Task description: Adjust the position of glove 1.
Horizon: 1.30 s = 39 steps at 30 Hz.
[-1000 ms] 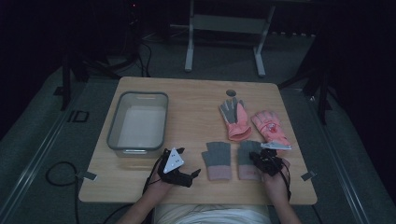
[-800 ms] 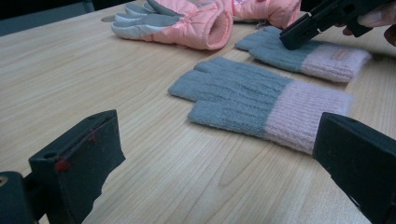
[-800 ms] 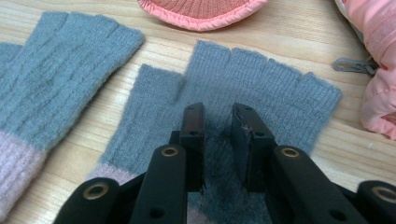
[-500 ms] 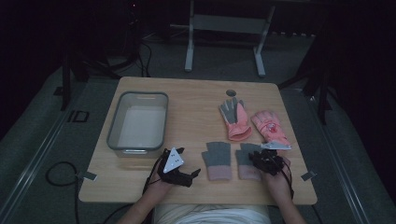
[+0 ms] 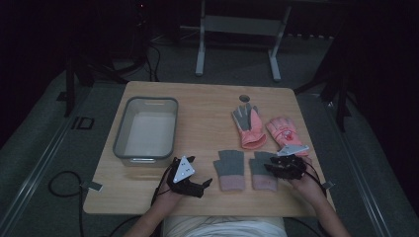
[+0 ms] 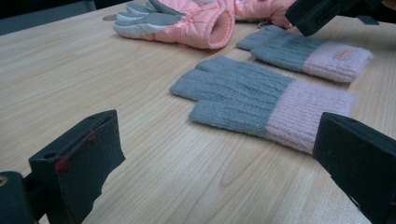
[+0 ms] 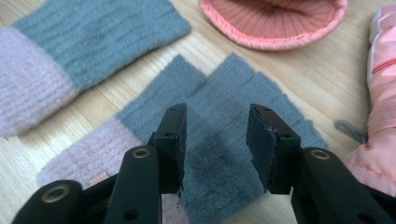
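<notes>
Right gripper [image 7: 216, 140] hovers just above the right-hand grey and pink knit glove [image 7: 224, 154], jaws parted and just opening, nothing pinched between them. Beside it lies the matching knit glove [image 5: 230, 169]. Beyond sit two pink padded gloves [image 5: 249, 126], near the table's [image 5: 207, 103] far edge. Left gripper [image 5: 200, 186] rests spread wide, empty, near a clear plastic bin [image 5: 146, 133].

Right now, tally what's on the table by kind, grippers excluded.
Grey-and-pink knit fingerless gloves: 2
Pink padded gloves: 2
Clear plastic bin: 1
Small dark round object near the far edge: 1
Total: 6
</notes>
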Tool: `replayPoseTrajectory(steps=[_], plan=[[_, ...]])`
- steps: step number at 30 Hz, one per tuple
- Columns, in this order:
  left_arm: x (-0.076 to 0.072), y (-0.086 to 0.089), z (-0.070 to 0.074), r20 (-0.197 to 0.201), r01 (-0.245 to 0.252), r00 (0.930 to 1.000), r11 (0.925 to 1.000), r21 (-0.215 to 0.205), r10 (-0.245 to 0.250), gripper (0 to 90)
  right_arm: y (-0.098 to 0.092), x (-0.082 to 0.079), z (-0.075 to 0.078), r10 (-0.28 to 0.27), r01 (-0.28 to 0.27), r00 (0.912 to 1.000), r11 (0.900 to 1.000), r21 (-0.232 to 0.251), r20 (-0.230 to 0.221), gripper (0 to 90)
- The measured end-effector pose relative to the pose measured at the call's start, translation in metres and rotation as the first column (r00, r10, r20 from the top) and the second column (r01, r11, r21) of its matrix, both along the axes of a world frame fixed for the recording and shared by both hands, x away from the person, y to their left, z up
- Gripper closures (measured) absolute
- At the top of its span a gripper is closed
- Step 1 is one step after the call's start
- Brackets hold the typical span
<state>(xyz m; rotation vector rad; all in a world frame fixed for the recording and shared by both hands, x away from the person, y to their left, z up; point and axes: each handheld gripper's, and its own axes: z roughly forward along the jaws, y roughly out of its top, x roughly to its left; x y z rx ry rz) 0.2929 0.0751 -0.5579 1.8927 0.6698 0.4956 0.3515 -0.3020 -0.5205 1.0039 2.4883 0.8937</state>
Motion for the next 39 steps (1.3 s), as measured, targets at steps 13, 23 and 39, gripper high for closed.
replayPoseTrajectory(steps=[13, 23, 39], plan=[[0.0, 0.0, 0.0, 0.004, 0.003, 1.0, 1.0, 0.003, -0.003, 1.1, 0.006, -0.001, -0.018, -0.049, 0.049, 0.9977, 0.999, 0.005, -0.047, 59.1], [0.0, 0.0, 0.0, 0.003, 0.003, 1.0, 1.0, 0.006, -0.003, 1.1, 0.011, -0.003, -0.019, -0.089, 0.089, 0.995, 0.996, 0.008, -0.045, 83.5], [0.0, 0.001, 0.0, 0.002, 0.007, 1.0, 1.0, -0.007, -0.007, 1.1, 0.019, -0.009, 0.038, -0.094, 0.089, 0.9945, 0.992, 0.092, 0.047, 86.0]])
